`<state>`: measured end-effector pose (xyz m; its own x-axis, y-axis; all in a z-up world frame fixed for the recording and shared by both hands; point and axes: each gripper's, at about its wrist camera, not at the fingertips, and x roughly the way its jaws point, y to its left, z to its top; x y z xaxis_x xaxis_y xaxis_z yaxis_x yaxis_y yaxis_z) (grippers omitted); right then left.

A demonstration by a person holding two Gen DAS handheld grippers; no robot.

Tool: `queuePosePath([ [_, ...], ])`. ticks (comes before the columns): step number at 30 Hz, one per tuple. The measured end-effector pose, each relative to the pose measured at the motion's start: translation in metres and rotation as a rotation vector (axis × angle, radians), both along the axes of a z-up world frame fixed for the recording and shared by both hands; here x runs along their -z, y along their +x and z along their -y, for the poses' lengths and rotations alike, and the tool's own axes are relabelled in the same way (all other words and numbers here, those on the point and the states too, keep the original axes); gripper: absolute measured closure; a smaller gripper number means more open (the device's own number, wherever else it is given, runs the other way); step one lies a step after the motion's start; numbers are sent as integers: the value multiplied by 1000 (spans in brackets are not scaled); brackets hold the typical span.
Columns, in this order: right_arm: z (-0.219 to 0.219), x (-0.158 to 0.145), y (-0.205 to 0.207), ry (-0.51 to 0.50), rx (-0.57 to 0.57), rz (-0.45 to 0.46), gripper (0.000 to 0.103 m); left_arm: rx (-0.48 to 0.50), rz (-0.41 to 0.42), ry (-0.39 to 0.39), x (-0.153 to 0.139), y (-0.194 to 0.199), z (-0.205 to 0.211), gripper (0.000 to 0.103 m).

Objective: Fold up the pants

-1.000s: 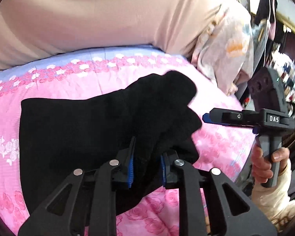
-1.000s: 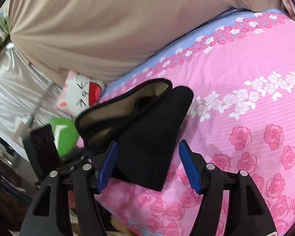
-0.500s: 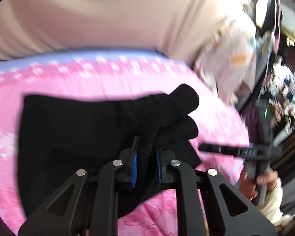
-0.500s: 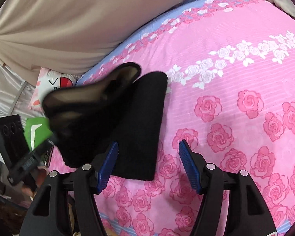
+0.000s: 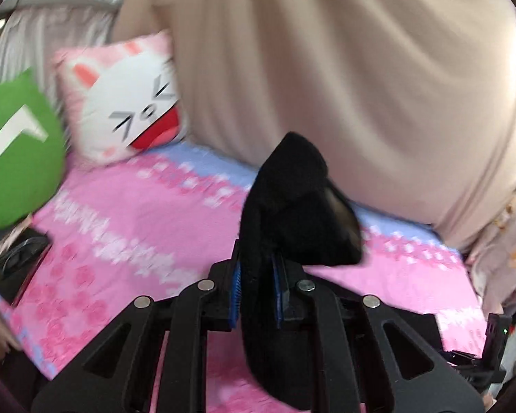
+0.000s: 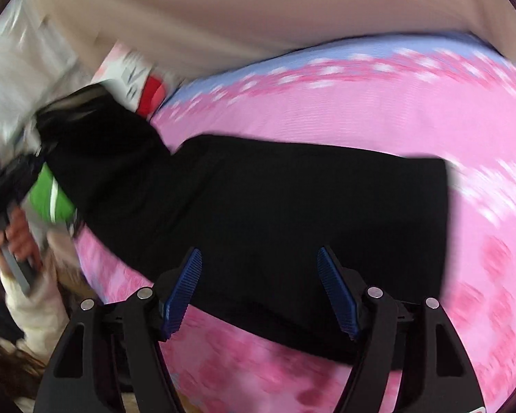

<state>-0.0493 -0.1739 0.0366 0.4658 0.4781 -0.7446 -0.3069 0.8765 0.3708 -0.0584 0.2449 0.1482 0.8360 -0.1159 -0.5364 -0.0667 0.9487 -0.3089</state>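
Across the pink bed (image 6: 412, 113) we are lifting the black pants (image 6: 275, 213) by one end in our clamped left gripper (image 5: 256, 289), their length running sideways under our empty, just-widened right gripper (image 6: 259, 289).

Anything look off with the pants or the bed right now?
Nothing damaged or spilled. The black pants lie unevenly: one end is pinched in the left claw and lifted off the pink bedsheet, the rest flat under the open right claw.

Bright, soft daylight; glare upper right in left view. Heavy motion blur both views; fisheye-curved, dark-vignetted edges.
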Motion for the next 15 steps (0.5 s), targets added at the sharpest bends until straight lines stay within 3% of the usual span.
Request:
queuePosePath([
  [4,-83,7,7,-147,-173,42,28,-17,-47,-11,19,0,-11,89],
  [7,-130,18,12,-273,-259,96,28,-4,-32,-36,22,-5,-13,89],
  [11,-153,38,28,-377,-257,158,33,20,-16,-50,21,-3,-13,89],
  [13,-152,34,35,-359,-225,166,85,25,-20,-51,22,-1,-12,89],
  [14,-146,30,41,-362,-190,158,85,27,-22,-52,23,0,-12,89],
  [15,-134,20,48,-279,-170,132,86,28,-22,-56,23,0,-12,89],
])
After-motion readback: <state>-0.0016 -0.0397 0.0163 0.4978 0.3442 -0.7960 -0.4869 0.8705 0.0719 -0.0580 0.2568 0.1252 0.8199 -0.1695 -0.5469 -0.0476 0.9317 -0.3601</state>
